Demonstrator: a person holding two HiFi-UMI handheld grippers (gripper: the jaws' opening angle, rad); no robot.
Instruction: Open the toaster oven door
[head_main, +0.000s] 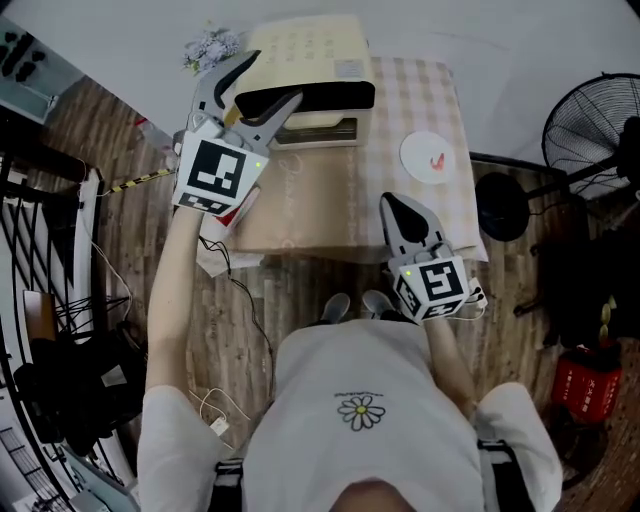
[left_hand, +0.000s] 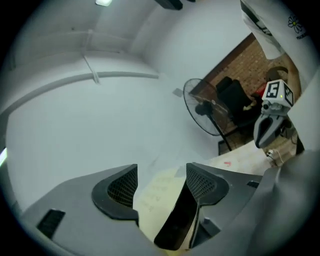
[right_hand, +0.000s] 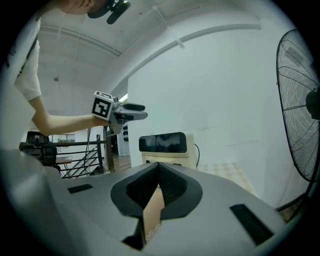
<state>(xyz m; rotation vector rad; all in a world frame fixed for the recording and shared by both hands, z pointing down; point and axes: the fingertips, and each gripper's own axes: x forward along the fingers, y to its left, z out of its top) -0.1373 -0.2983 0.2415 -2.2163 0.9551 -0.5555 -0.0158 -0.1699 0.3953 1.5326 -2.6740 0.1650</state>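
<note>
A cream toaster oven (head_main: 305, 45) stands at the back of the table, its black door (head_main: 310, 98) running along the front. My left gripper (head_main: 258, 90) hangs open over the door's left end. In the left gripper view the black door (left_hand: 177, 220) lies between the fingers (left_hand: 202, 182), close to the right one, and no pad presses on it. My right gripper (head_main: 398, 206) is shut and empty above the table's front right part, pointing at the oven (right_hand: 165, 147). I cannot tell how far the door stands from the oven body.
A brown cardboard sheet (head_main: 300, 210) lies on the checked tablecloth (head_main: 425, 95) in front of the oven. A white plate (head_main: 432, 157) with a red mark sits right of it. A standing fan (head_main: 590, 130) is at the right, a metal railing (head_main: 40, 250) at the left.
</note>
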